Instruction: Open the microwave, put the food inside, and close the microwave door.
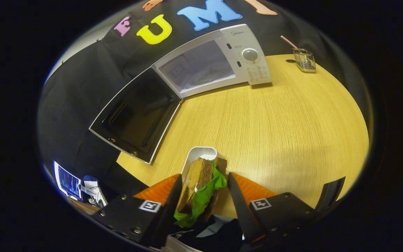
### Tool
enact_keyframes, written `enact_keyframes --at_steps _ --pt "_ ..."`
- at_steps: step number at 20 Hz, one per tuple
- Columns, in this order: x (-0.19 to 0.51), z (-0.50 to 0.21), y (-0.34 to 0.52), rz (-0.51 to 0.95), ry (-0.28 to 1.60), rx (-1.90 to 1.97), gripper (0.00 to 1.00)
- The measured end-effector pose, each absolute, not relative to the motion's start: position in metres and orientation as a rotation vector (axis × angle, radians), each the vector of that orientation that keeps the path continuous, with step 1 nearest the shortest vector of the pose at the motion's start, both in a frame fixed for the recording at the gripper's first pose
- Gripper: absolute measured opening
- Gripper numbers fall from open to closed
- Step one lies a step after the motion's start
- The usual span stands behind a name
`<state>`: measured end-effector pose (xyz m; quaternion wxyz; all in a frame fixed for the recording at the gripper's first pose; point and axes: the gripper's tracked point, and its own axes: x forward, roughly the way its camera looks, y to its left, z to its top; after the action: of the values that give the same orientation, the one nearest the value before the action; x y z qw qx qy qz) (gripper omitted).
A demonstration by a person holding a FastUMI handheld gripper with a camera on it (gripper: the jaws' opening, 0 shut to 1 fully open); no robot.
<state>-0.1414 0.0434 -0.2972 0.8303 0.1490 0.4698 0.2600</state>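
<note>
The sandwich sits upright in a white tray, held between the fingers of the tongs, which grip it on both sides above the worktop. Well beyond them, the microwave stands with its door swung wide open.

My white microwave stands far ahead on the wooden surface, its door swung wide open. A sandwich with green lettuce sits in its white tray between my gripper fingers.
</note>
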Motion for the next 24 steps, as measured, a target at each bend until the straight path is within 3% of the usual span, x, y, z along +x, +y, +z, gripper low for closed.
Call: enact_keyframes --at_steps 2,4,5,6,8,24 --pt "-0.140 -0.298 0.044 0.526 1.021 0.363 0.58" --pt "-0.138 -0.296 0.043 0.493 1.032 0.408 0.53" --pt "-0.140 -0.297 0.046 0.490 1.050 0.433 0.41" --pt "-0.139 -0.297 0.043 0.469 1.051 0.436 0.40" --pt "-0.139 -0.296 0.044 0.446 1.065 0.460 0.26" --pt "-0.114 -0.223 0.060 0.417 0.962 0.545 0.26"
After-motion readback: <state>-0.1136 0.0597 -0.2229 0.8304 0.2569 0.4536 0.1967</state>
